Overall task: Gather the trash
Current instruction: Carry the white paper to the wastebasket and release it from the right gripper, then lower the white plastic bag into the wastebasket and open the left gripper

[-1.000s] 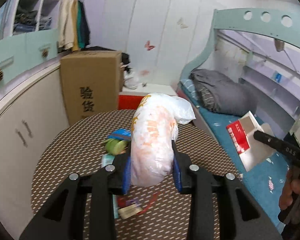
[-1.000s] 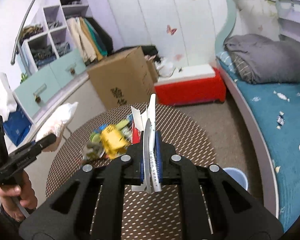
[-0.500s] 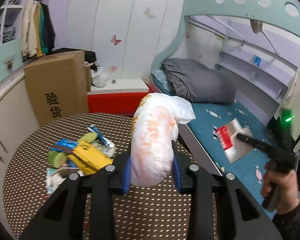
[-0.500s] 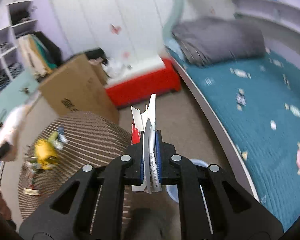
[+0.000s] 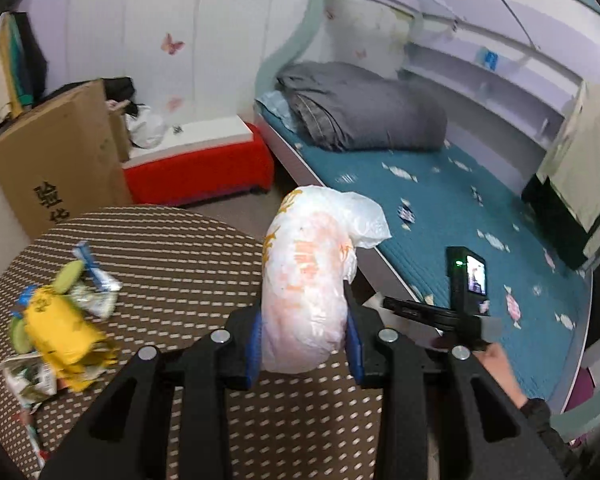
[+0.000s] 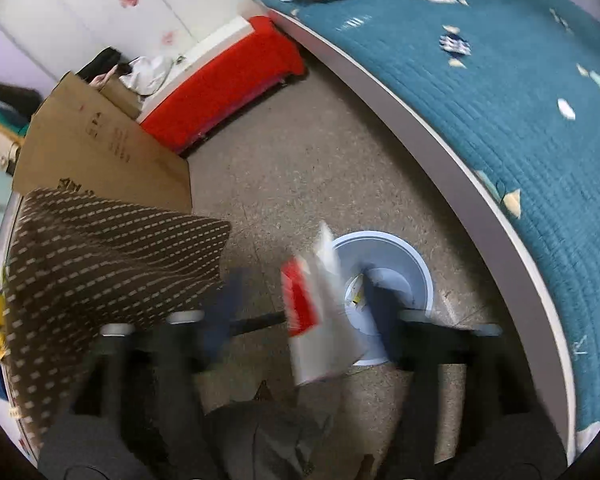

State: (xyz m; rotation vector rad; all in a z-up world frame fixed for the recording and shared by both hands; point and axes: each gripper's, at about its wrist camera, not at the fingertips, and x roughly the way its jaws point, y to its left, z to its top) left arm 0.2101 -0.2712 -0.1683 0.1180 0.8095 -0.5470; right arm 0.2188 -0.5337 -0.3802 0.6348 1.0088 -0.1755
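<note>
Two grippers | left gripper (image 5: 305, 346) fingers clamp plastic bag (image 5: 308, 284) | right gripper (image 6: 306, 316) fingers spread, carton (image 6: 320, 308) loose above bin (image 6: 384, 280)

A heap of wrappers (image 5: 60, 320) lies on the left of the round surface (image 5: 172, 248). Behind the surface stands a cardboard box (image 5: 56, 168), with a low bench (image 5: 200, 168) to its right against the far wall. The bed (image 5: 440, 208) runs along the right, a folded quilt (image 5: 364, 108) at its far end. On the floor (image 6: 292, 160) between surface and bed sits a bin (image 6: 396, 256).
</note>
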